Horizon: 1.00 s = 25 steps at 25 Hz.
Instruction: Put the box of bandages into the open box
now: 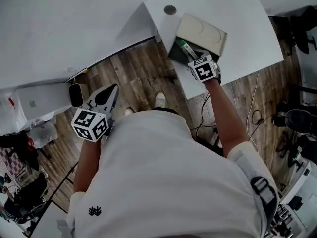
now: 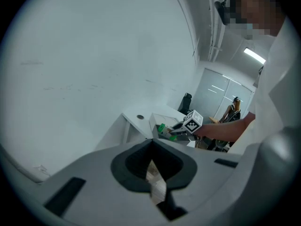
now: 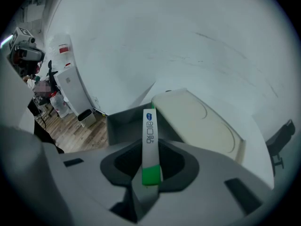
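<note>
My right gripper (image 1: 192,57) is shut on the box of bandages (image 3: 149,142), a slim white carton with a green end and blue print. It holds the carton just over the open box (image 1: 177,51), whose dark grey inside (image 3: 123,122) lies under the carton's far end. The box's cream lid (image 1: 202,32) stands tipped back behind it (image 3: 200,121). The left gripper view catches the green end (image 2: 162,128) beside the right gripper's marker cube (image 2: 192,122). My left gripper (image 1: 113,88) hangs over the wooden floor, far from the table, jaws together and empty (image 2: 153,159).
The open box sits near the front edge of a white table (image 1: 237,38) that has a round grommet (image 1: 170,10). A small white bin (image 1: 77,94) stands on the floor by a white cabinet (image 1: 34,103). Cables (image 1: 253,114) and a chair (image 1: 297,122) lie at the right.
</note>
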Available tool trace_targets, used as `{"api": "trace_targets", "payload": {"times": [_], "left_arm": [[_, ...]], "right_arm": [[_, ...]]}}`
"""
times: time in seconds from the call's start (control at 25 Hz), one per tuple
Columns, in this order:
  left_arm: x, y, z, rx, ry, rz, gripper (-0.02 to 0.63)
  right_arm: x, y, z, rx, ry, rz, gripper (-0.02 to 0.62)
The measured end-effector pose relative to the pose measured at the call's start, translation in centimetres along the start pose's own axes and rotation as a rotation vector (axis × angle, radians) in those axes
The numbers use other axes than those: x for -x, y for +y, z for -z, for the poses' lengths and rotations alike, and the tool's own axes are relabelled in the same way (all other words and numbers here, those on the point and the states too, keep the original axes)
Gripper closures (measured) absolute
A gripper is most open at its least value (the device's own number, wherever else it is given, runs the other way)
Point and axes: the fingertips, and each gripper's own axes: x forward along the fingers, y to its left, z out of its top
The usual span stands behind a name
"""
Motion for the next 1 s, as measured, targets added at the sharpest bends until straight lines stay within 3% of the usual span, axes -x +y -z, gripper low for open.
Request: {"api": "trace_targets", "payload": {"times": [0.6, 0.76, 1.0], "left_arm": [[0.5, 0.3, -0.7, -0.007, 0.006, -0.037, 0.6], [0.6, 0.2, -1.0, -0.014, 0.003, -0.027, 0.6], [0.9, 0.5, -0.6, -0.02, 0.005, -0.009, 0.598]], "right_arm": [[-1.9, 0.6, -0.4, 0.063, 0.014, -0.012, 0.494], [-1.8, 0.6, -0.4, 0.074, 0.007, -0.007, 0.439], [-0.9, 0.5, -0.6, 0.064, -0.01, 0.022, 0.425]]}}
